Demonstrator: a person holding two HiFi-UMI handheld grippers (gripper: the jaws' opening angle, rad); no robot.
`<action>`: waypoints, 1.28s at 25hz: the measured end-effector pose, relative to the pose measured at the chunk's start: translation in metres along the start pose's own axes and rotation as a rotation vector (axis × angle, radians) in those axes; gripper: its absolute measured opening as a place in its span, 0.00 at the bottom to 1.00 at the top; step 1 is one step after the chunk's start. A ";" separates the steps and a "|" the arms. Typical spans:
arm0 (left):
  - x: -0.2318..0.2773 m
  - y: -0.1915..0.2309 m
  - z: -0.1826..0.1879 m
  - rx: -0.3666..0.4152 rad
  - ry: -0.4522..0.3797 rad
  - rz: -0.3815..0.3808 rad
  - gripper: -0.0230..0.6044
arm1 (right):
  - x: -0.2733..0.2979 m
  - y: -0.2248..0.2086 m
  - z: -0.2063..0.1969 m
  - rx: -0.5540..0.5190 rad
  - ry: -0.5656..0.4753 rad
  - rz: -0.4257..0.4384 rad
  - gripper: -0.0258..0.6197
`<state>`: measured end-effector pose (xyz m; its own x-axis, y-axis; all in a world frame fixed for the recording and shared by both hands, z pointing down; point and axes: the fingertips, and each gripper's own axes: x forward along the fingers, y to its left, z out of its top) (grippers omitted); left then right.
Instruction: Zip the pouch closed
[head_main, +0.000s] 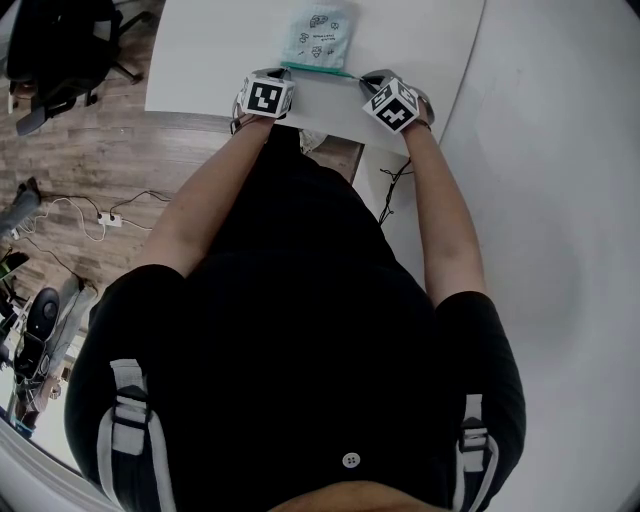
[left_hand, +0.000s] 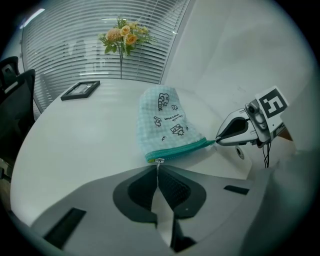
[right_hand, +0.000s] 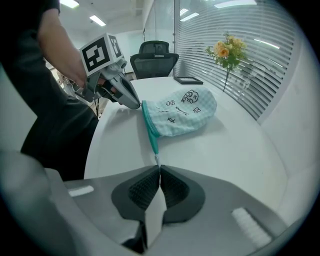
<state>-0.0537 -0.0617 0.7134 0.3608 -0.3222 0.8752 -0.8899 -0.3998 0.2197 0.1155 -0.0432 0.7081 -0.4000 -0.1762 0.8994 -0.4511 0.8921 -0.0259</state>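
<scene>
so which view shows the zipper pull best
Left gripper view: the zipper pull is close up, pinched in the left gripper's shut jaws. The right gripper view and head view show only that gripper covering it.

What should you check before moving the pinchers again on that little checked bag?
1. The left gripper is shut on the small silver zipper pull: ok.
2. The right gripper is shut on the other end of the teal zipper: ok.
3. The pale blue-green checked fabric pouch rests on the white round table: ok.
4. The zipper runs straight between the grippers: ok.
5. Are the zipper teeth still open? Cannot tell.
</scene>
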 end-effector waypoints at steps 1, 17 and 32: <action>0.002 0.000 -0.001 -0.003 -0.002 -0.004 0.06 | 0.000 0.000 0.000 -0.001 0.000 0.001 0.06; -0.018 0.010 -0.010 0.003 0.018 0.008 0.19 | -0.014 -0.001 -0.015 0.022 0.004 -0.020 0.10; -0.125 -0.014 0.050 0.084 -0.328 -0.124 0.19 | -0.104 0.012 0.063 0.181 -0.337 -0.094 0.10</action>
<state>-0.0723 -0.0587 0.5795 0.5468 -0.5201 0.6562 -0.8129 -0.5176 0.2671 0.1010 -0.0403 0.5872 -0.5763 -0.4077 0.7082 -0.6196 0.7831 -0.0534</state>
